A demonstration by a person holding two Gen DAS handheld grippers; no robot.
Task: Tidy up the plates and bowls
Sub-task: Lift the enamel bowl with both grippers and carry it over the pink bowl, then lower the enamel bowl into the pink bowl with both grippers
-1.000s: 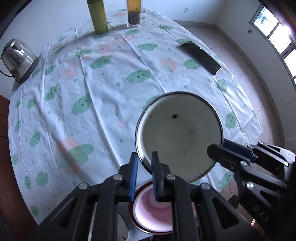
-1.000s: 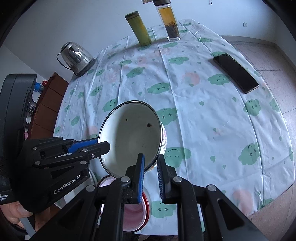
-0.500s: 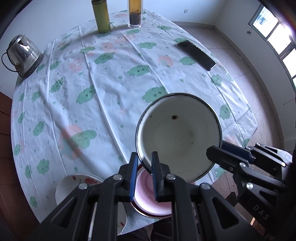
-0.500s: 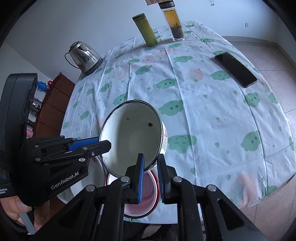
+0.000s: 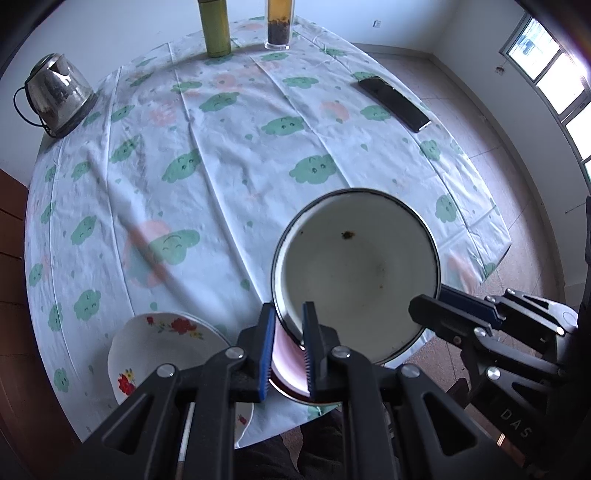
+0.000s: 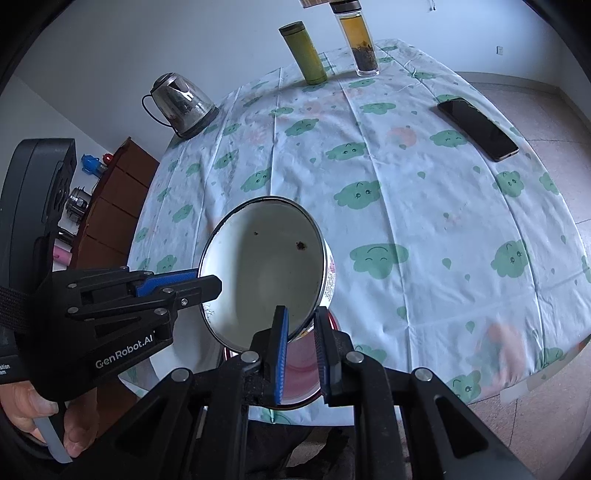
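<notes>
Both grippers have the white enamel bowl by its dark rim and hold it in the air over the near edge of the round table. The left gripper is clamped tight on the near rim — its blue pads nearly together with only the thin wall between them. The right gripper pinches the rim on the bowl's right side in the same way. Under the bowl a pink bowl with a red rim sits at the table's near edge, and just left of it lies a white plate with red flowers. At the far side stand a kettle, a green flask and a glass tea bottle; a phone lies far right.
</notes>
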